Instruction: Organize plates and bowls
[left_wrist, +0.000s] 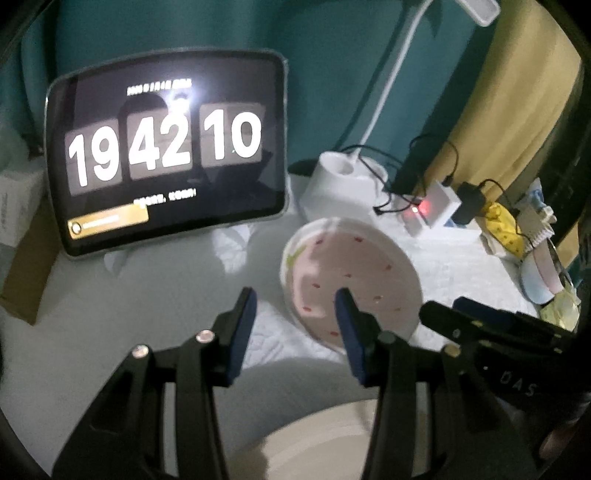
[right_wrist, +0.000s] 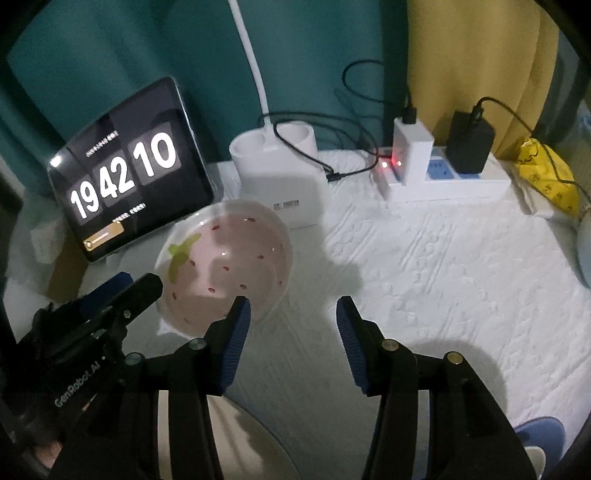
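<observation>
Your left gripper (left_wrist: 293, 308) had its blue-padded fingers (left_wrist: 242, 332) spread wide with nothing between them. In the left wrist view it sat low in the middle of the frame, above the white quilted worktop (left_wrist: 147, 295). The pink plate (left_wrist: 351, 273), dotted with red seeds and marked with a green leaf, lay just right of centre, and the right finger's tip overlapped its near rim in the picture; whether it touched, you could not tell. A cream plate (left_wrist: 314, 443) showed at the bottom edge, under the fingers.

Your right gripper (right_wrist: 293, 308) was likewise spread and empty. In the right wrist view the pink plate (right_wrist: 225, 262) lay left of centre, its near rim just behind the left finger's tip. The left gripper (right_wrist: 122, 291) reached in from the lower left, beside the plate's left edge.

The tablet (left_wrist: 166, 147) reading 19 42 10 stood at the upper left. The white lamp base (right_wrist: 277, 177) stood behind the plate, and the power strip (right_wrist: 443, 181) lay at the upper right.
</observation>
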